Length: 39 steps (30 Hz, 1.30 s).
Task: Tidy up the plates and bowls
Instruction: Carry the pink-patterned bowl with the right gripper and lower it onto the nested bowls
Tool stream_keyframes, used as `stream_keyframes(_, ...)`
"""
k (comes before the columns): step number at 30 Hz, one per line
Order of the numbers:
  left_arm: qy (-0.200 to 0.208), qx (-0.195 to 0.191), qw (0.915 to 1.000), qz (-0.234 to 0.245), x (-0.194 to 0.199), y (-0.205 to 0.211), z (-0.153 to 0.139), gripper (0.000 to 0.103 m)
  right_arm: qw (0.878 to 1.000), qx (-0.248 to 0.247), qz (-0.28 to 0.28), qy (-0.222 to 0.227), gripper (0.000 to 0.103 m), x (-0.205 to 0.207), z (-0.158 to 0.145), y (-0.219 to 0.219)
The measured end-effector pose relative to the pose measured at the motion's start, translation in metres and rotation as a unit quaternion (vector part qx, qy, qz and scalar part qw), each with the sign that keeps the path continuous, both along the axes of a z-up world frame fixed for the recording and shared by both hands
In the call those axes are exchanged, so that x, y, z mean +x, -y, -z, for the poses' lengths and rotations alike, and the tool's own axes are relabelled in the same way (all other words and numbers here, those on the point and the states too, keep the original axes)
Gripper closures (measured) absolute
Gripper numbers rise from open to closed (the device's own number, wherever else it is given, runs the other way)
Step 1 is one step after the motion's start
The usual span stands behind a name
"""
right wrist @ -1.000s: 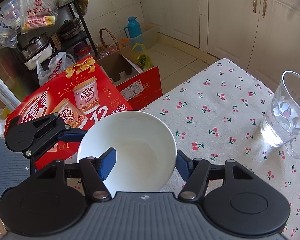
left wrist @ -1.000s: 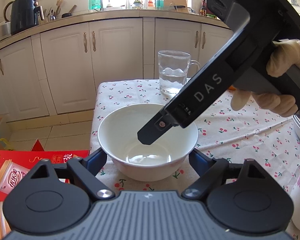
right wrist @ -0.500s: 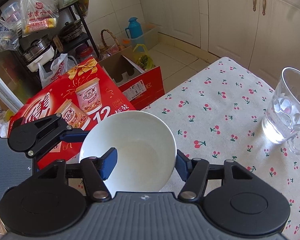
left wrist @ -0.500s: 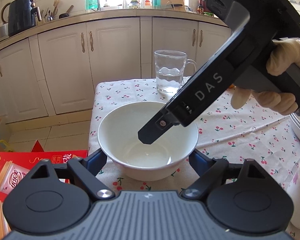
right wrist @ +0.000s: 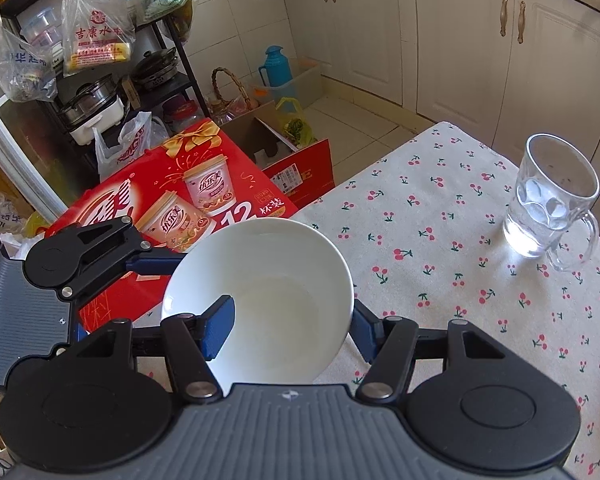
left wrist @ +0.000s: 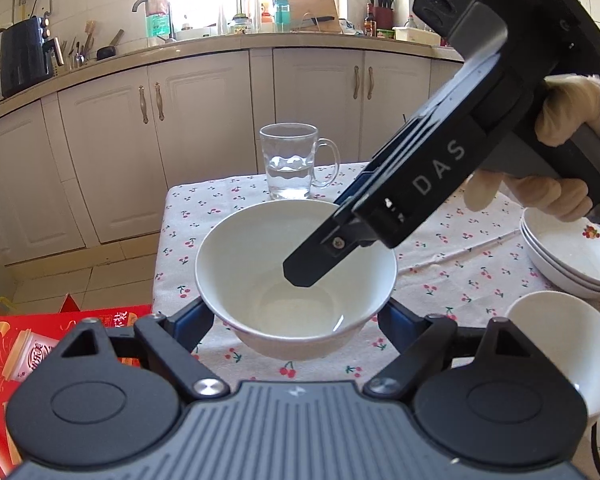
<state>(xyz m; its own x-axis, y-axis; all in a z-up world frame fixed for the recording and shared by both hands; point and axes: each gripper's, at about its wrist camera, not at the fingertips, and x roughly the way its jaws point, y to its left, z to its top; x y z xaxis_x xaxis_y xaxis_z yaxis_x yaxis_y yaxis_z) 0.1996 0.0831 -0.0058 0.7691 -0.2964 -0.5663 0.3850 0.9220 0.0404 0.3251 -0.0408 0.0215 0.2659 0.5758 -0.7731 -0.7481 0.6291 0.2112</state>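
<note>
A white bowl (left wrist: 260,264) is held a little above the cherry-print tablecloth (left wrist: 452,264). My left gripper (left wrist: 296,320) has its blue fingers against the bowl's two outer sides. My right gripper (right wrist: 288,322) straddles the bowl's wall (right wrist: 260,280), with one finger inside and one outside. In the left wrist view the right gripper's finger (left wrist: 320,256) reaches down into the bowl. A stack of shallow white plates (left wrist: 568,252) and a second white bowl (left wrist: 556,340) sit at the right.
A glass mug (left wrist: 292,164) with some water stands at the table's far side, also in the right wrist view (right wrist: 548,208). A red gift carton (right wrist: 172,208) lies on the floor left of the table. Kitchen cabinets (left wrist: 204,128) stand behind.
The bowl and both grippers have risen and shifted right. The plate stack and the second bowl have come into the left wrist view.
</note>
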Motion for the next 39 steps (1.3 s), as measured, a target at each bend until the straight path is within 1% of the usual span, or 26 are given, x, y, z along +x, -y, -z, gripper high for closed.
stream_keyframes(4, -0.002, -0.004, 1.0, 0.008, -0.019, 0.008, -0.011, 0.015, 1.0, 0.003, -0.003, 0.008, 0.036, -0.026, -0.014, 0.013)
stream_keyframes(9, 0.007, -0.004, 0.9998, 0.021, -0.047, 0.021, -0.026, 0.015, 1.0, 0.01, 0.0, 0.018, 0.036, -0.057, -0.027, 0.031)
stream_keyframes(13, 0.01, -0.008, 0.9995, 0.028, -0.067, 0.033, -0.034, 0.015, 1.0, 0.015, 0.005, 0.026, 0.036, -0.083, -0.036, 0.047)
stream_keyframes(18, 0.01, -0.014, 0.999, 0.041, -0.086, 0.046, -0.04, 0.015, 0.999, 0.011, 0.009, 0.04, 0.036, -0.113, -0.042, 0.064)
stream_keyframes(22, 0.007, -0.017, 0.9984, 0.053, -0.097, 0.058, -0.04, 0.015, 0.999, 0.012, 0.017, 0.047, 0.036, -0.13, -0.043, 0.079)
stream_keyframes(30, -0.009, -0.019, 0.9965, 0.08, -0.103, 0.08, -0.031, 0.015, 0.998, 0.012, 0.042, 0.05, 0.036, -0.154, -0.039, 0.108)
stream_keyframes(39, -0.031, -0.018, 0.9947, 0.096, -0.104, 0.094, -0.019, 0.015, 0.997, 0.009, 0.065, 0.038, 0.036, -0.163, -0.022, 0.126)
